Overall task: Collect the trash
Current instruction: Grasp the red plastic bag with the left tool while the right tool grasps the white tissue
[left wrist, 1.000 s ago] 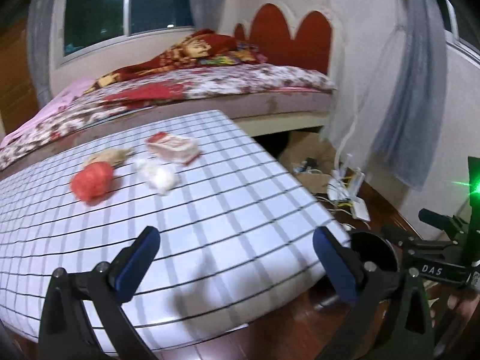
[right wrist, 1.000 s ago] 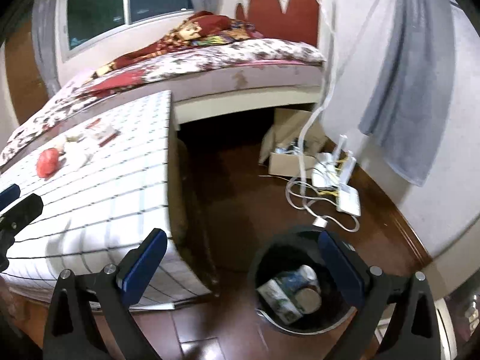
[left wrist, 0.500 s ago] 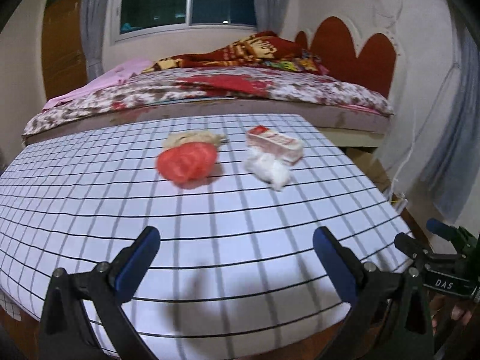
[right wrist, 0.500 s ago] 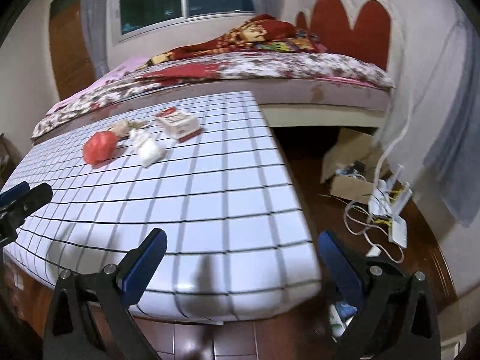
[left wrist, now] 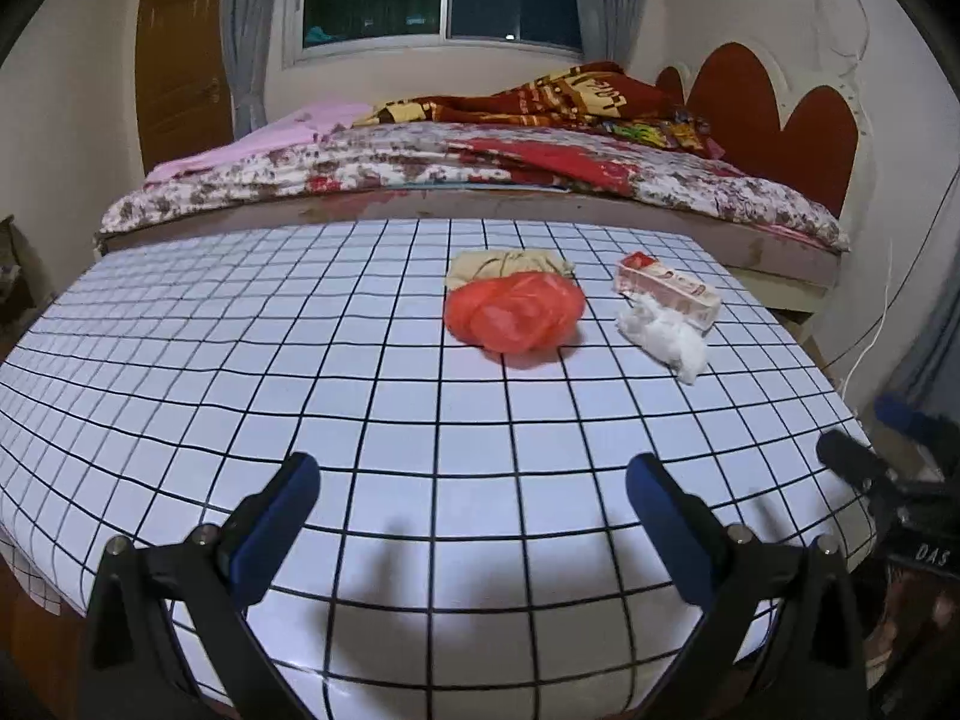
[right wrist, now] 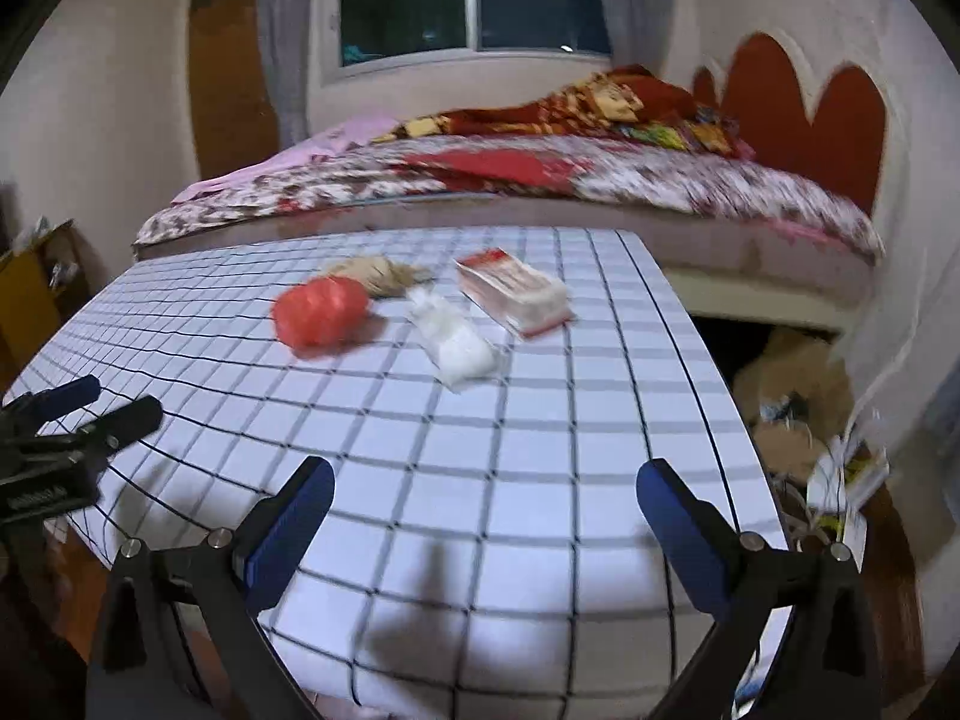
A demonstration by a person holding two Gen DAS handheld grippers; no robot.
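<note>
Trash lies in a loose cluster on the far right part of the checked worktop (left wrist: 252, 396), none of it yet picked up as far as these views show; a crumpled red plastic bag (left wrist: 515, 313) sits nearest the middle, a beige crumpled wrapper (left wrist: 509, 264) touches it on the far side, a wad of white tissue (left wrist: 663, 339) lies to its right, and a red-and-white carton (left wrist: 666, 289) lies just beyond the tissue; the left hand-held gripper (left wrist: 471, 501) hovers over the near edge with its jaws spread wide and nothing between them; the right hand-held gripper (right wrist: 486, 501) is likewise wide apart and empty, over the near right part of the worktop; both are well apart from the pieces. No bin shows in either view, so I judge the collecting is at its start: all four pieces are left to grasp and carry off, and the red bag looks the closest first pick.
</note>
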